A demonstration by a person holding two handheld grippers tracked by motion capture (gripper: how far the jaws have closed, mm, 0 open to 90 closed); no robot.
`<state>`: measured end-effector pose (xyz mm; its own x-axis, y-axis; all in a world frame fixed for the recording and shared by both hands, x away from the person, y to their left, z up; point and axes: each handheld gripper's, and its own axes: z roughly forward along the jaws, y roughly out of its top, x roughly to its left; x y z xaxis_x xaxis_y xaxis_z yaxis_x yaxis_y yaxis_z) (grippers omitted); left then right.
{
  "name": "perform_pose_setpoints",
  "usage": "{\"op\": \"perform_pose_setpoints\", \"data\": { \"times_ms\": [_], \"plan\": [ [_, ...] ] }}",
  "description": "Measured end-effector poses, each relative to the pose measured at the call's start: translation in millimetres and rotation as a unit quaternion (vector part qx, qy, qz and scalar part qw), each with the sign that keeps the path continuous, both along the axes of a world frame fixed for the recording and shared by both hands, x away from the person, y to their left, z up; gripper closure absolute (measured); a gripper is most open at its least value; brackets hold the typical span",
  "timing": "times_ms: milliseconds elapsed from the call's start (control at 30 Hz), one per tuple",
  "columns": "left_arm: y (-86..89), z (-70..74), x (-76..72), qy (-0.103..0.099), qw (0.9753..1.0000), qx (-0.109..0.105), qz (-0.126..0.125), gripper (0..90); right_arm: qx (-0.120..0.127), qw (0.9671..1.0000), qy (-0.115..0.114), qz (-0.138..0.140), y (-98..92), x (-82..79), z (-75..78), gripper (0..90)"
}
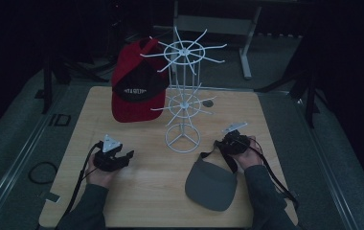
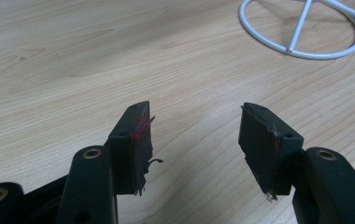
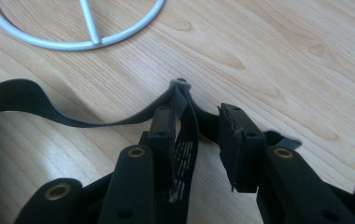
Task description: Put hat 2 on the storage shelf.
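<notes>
Here the right gripper (image 1: 233, 142) sits low over the wooden table (image 1: 142, 191), at the back of a grey visor (image 1: 212, 184) that lies flat near the table's front right. In the right gripper view the visor's dark strap (image 3: 21, 100) loops across the wood and runs up between the two black jaws; the strap lies against the left jaw, while a gap shows between it and the right jaw, so the jaws stand partly spread around the strap rather than clamped on it. The ring foot of a white wire rack (image 1: 182, 103) lies just beyond.

The left gripper (image 1: 114, 155) rests near the table's front left, well apart from the visor. In the left gripper view its jaws are spread wide with bare wood between them, and a few red threads cling to the left pad (image 2: 136, 140).

A red and black cap (image 1: 137, 84) hangs on the rack's upper left arms, its brim down toward the table.
</notes>
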<state>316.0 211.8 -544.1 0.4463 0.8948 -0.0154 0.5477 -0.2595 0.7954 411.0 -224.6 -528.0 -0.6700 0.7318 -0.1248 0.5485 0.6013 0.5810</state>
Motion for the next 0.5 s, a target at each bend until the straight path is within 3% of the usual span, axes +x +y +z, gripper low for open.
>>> {"op": "perform_pose_setpoints", "data": {
  "times_ms": [233,333,500],
  "plan": [
    [0.5,0.2,-0.1,0.000,1.0000,0.000,0.000,44.5,-0.018,0.9995,0.027,0.007,8.3,10.1,-7.1,68.0],
    [0.9,0.5,-0.4,-0.001,1.0000,0.000,0.001,44.5,-0.028,0.9995,0.013,0.009,10.2,9.0,-3.8,65.8],
    [0.2,0.0,-0.2,0.000,1.0000,0.000,-0.001,44.5,-0.021,0.9997,-0.011,0.009,7.6,5.0,7.3,59.6]
  ]
}}
